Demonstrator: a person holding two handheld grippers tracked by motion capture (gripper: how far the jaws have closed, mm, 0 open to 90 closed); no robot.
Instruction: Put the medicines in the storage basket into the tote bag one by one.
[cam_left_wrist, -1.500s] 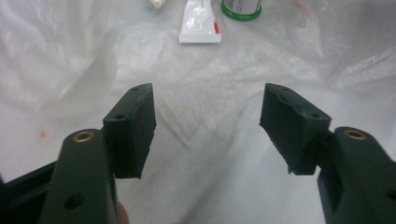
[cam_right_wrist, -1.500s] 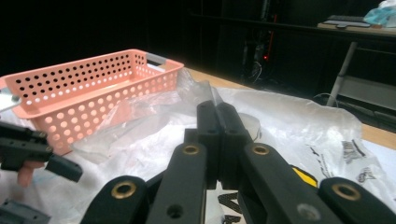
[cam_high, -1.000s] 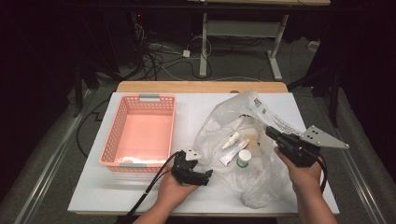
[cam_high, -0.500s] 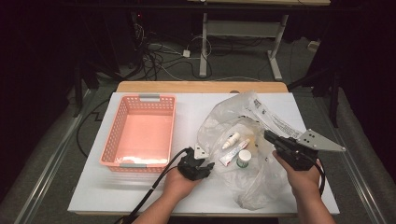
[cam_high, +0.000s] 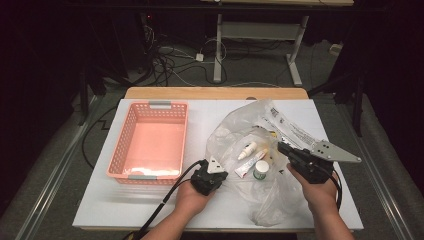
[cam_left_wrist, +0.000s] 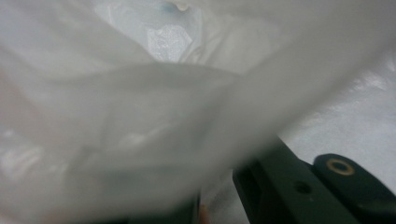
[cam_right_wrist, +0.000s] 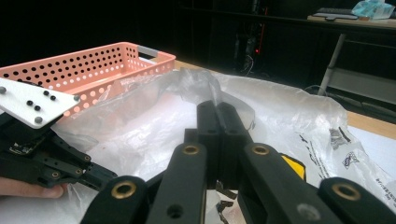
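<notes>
A clear plastic bag (cam_high: 235, 132) lies crumpled on the white table (cam_high: 150, 210). Inside it are a small dropper bottle (cam_high: 247, 149), a white tube (cam_high: 248, 166) and a green-capped jar (cam_high: 260, 170). My left gripper (cam_high: 219, 170) sits at the bag's left edge. Its jaws have just been closing, and bag film (cam_left_wrist: 163, 116) lies between them and over its camera. My right gripper (cam_high: 281, 147) is at the bag's right side. Its jaws (cam_right_wrist: 217, 109) are shut on a raised fold of the bag (cam_right_wrist: 289, 112).
A pink perforated basket (cam_high: 150, 105) stands at the table's left, close to the left hand; its wall (cam_right_wrist: 93, 65) is also seen in the right gripper view. A printed label shows on the bag's far right part. Cables and desk legs lie on the floor beyond the table.
The left gripper slid right to the bag's edge and its jaws closed on the film. The right gripper shifted a little, still holding the bag.
</notes>
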